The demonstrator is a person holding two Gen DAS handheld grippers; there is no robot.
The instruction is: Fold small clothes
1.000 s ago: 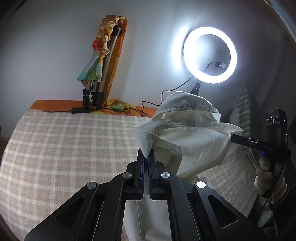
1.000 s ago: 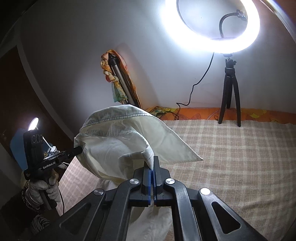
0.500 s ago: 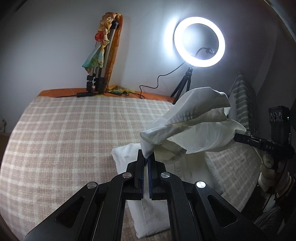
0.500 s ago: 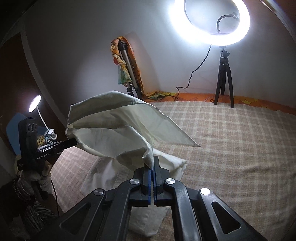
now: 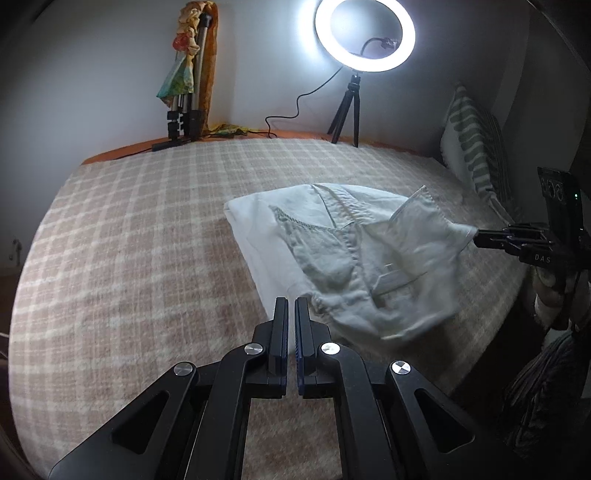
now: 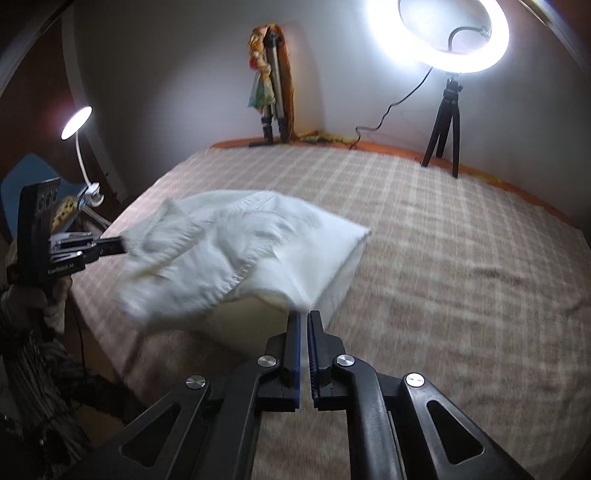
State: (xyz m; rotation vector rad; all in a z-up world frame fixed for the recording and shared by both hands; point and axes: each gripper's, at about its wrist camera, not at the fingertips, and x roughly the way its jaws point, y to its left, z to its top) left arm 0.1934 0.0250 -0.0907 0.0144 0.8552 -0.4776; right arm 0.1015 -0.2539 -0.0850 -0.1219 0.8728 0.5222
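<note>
A small pale shirt (image 5: 354, 254) lies on the checked bedspread (image 5: 129, 258), partly folded over itself and blurred by motion. It also shows in the right wrist view (image 6: 229, 251). My left gripper (image 5: 290, 306) has its jaws a narrow gap apart with nothing between them, just beside the shirt's near edge. It shows from the side in the right wrist view (image 6: 122, 245), its tips at the shirt's left edge. My right gripper (image 6: 303, 319) is slightly parted at the shirt's near corner; in the left wrist view (image 5: 478, 233) its tips touch the shirt's right corner.
A lit ring light on a tripod (image 5: 364, 35) and a folded tripod draped with coloured cloth (image 5: 190, 74) stand at the bed's far edge. A striped pillow (image 5: 476, 155) leans at the right. A desk lamp (image 6: 75, 122) glows beyond the bed's left side.
The shirt was held up in the air by both shut grippers; now it has come down onto the bed. Both grippers' jaws have parted slightly and the left has let go.
</note>
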